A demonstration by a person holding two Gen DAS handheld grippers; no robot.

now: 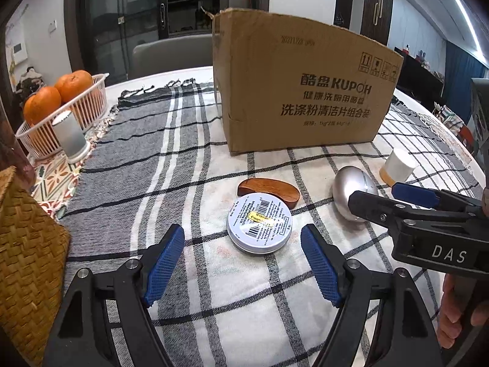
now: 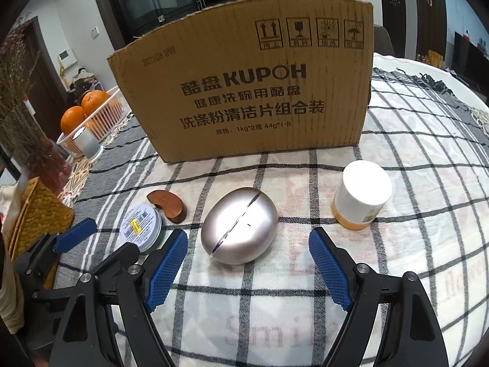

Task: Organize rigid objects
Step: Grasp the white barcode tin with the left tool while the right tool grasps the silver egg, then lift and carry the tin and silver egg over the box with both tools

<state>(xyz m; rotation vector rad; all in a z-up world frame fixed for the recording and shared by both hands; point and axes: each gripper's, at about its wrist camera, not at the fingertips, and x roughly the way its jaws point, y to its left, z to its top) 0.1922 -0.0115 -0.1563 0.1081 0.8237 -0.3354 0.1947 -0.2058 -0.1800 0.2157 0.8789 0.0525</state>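
A round white tin [image 1: 259, 224] with a barcode label lies on the checked cloth, just beyond my open, empty left gripper [image 1: 243, 257]. Behind it lies a curved brown wooden piece [image 1: 269, 190]. A silver egg-shaped case [image 2: 240, 225] lies just ahead of my open, empty right gripper [image 2: 248, 258]. A white-capped jar [image 2: 360, 194] with orange contents stands to the egg's right. The cardboard box [image 2: 244, 91] stands behind them. The tin [image 2: 141, 226] and wooden piece [image 2: 167, 205] also show in the right wrist view, and the right gripper [image 1: 382, 197] beside the egg [image 1: 354, 197] in the left.
A white basket of oranges [image 1: 61, 113] and a grey cylinder [image 1: 71, 137] stand at the far left. A woven wicker basket [image 1: 27, 244] sits at the left near edge. A vase of dried flowers [image 2: 27, 140] stands left. The table edge curves off at the right.
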